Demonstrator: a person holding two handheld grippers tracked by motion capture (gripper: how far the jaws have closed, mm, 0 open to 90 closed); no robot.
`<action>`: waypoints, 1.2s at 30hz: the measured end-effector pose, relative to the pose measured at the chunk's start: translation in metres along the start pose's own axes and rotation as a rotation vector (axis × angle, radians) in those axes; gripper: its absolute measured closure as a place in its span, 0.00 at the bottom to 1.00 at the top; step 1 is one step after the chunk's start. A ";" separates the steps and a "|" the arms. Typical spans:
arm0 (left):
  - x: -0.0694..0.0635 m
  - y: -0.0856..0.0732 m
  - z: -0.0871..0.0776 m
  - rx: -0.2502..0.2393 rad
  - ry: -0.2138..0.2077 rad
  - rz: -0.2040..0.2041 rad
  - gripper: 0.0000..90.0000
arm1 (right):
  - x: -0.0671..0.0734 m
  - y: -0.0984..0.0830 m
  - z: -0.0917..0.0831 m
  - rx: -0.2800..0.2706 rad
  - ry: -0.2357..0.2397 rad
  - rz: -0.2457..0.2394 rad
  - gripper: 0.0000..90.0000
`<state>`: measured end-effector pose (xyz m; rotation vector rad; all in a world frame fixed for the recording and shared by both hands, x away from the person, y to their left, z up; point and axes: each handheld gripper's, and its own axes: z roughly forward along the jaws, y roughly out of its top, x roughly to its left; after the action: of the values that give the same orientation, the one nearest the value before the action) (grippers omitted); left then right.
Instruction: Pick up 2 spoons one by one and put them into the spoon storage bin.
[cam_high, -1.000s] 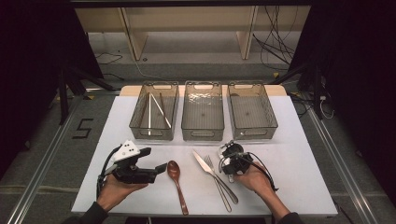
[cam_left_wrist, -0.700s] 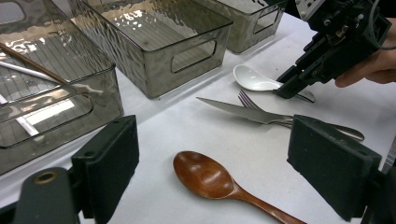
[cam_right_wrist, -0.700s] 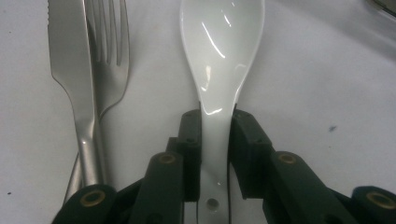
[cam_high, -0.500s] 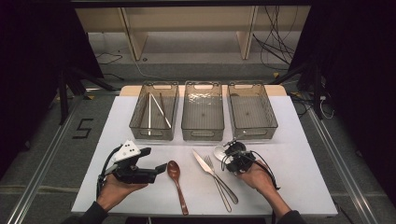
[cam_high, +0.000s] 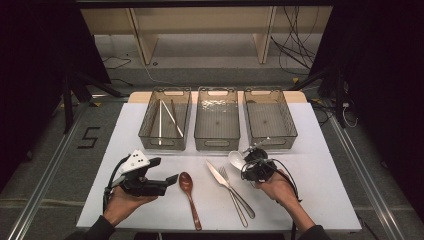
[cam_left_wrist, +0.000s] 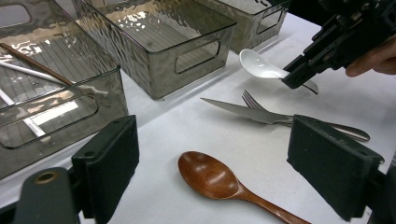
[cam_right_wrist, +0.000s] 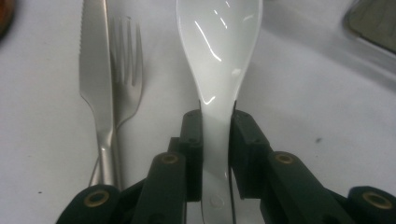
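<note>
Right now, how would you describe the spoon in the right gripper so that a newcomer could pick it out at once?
Start at the three clear bins along the table's far side. Just in front of the right-hand bin, the right gripper is shut on the handle of a white spoon. It is glossy white with a deep bowl, unlike the brown wooden spoon and the metal knife and fork beside it.

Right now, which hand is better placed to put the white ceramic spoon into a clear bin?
Right. The right hand-held gripper is shut on the white ceramic spoon just before the right clear plastic bin. The left hand-held gripper is open, near the brown wooden spoon.
</note>
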<state>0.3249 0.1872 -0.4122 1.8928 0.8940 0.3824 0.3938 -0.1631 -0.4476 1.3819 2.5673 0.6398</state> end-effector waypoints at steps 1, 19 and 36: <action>0.000 0.000 0.000 -0.001 0.001 0.000 0.18 | 0.000 0.000 -0.002 -0.009 0.006 -0.002 0.85; 0.003 0.001 -0.002 -0.021 0.015 -0.016 0.18 | -0.002 0.032 -0.032 -0.161 0.034 0.006 0.85; 0.005 0.000 -0.003 -0.025 0.019 -0.021 0.18 | -0.007 0.080 -0.033 -0.215 0.026 0.035 0.85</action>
<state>0.3261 0.1926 -0.4109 1.8586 0.9172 0.3974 0.4476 -0.1397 -0.3831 1.3574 2.4132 0.9148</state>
